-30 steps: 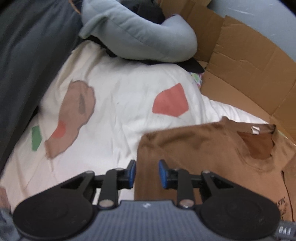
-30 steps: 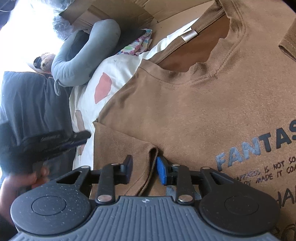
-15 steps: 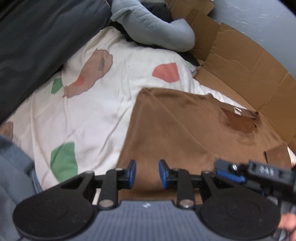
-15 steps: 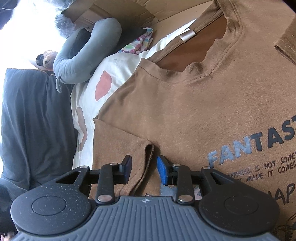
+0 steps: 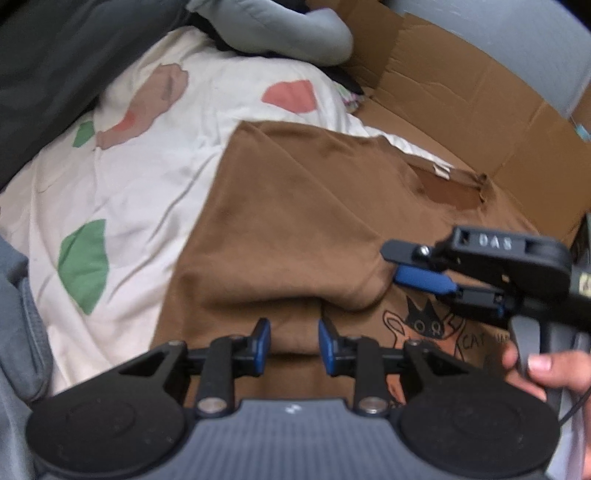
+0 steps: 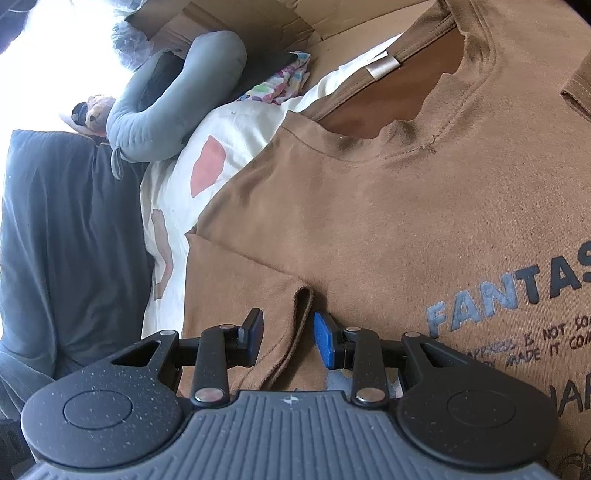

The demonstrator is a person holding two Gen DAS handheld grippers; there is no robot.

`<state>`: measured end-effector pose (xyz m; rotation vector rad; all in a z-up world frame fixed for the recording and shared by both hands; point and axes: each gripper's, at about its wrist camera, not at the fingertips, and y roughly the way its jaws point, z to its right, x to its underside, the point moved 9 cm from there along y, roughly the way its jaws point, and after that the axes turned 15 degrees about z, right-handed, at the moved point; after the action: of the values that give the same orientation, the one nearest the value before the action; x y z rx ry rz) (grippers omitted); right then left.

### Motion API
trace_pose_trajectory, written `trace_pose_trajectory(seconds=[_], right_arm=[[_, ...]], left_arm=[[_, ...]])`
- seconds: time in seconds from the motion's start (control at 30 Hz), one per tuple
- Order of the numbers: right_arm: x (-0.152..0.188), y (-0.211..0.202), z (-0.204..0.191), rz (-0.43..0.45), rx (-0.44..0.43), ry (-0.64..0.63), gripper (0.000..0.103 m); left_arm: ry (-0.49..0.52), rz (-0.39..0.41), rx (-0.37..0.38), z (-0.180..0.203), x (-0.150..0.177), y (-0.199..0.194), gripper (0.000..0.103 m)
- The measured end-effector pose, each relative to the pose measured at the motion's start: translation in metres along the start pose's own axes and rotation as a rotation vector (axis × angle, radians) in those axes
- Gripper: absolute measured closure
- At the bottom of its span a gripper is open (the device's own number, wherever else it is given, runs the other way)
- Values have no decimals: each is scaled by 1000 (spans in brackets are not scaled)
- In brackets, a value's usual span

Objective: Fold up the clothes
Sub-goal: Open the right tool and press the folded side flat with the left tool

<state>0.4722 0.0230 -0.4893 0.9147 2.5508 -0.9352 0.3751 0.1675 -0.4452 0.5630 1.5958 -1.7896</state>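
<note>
A brown T-shirt (image 5: 295,206) with a printed front lies on a white bedsheet (image 5: 147,199). Its left part is folded over the front. In the left wrist view my left gripper (image 5: 292,345) is open, its blue pads on either side of a raised fold of the shirt. My right gripper (image 5: 424,278) shows there at the right, over the shirt by the cat print. In the right wrist view the right gripper (image 6: 288,334) is open over the shirt (image 6: 406,206), with the sleeve's hem edge between its pads.
A grey curved pillow (image 5: 288,26) and dark bedding (image 5: 55,55) lie at the far side of the sheet. Flattened cardboard (image 5: 461,96) lies beyond the shirt's collar. A grey garment (image 5: 18,332) is at the left edge.
My left gripper has pulled back and along the shirt's side toward its lower part, now straddling a fold. The right gripper has stayed by the sleeve hem, open.
</note>
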Motion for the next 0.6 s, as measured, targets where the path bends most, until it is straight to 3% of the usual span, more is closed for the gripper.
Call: trace_pose_trajectory(seconds=[0.2,0.3,0.37,0.43,0.6], right_arm=[[-4,5,0,13,16,-10,69],[-5,7,1,14,27,-19,79],[-5,8,3,15,35,-24,91],[-5,8,4,16,40,-30,100],[-7,7,2,24,43,-45,102]], left_arm=[[20,-18,-8,3,13,10,66],[43,-12,-11,4,16,11,67],[59,-7,-13,4,18,11,71],[76,-2,-15,4,19,11,82],[52,-13,12,4,13,-2,90]])
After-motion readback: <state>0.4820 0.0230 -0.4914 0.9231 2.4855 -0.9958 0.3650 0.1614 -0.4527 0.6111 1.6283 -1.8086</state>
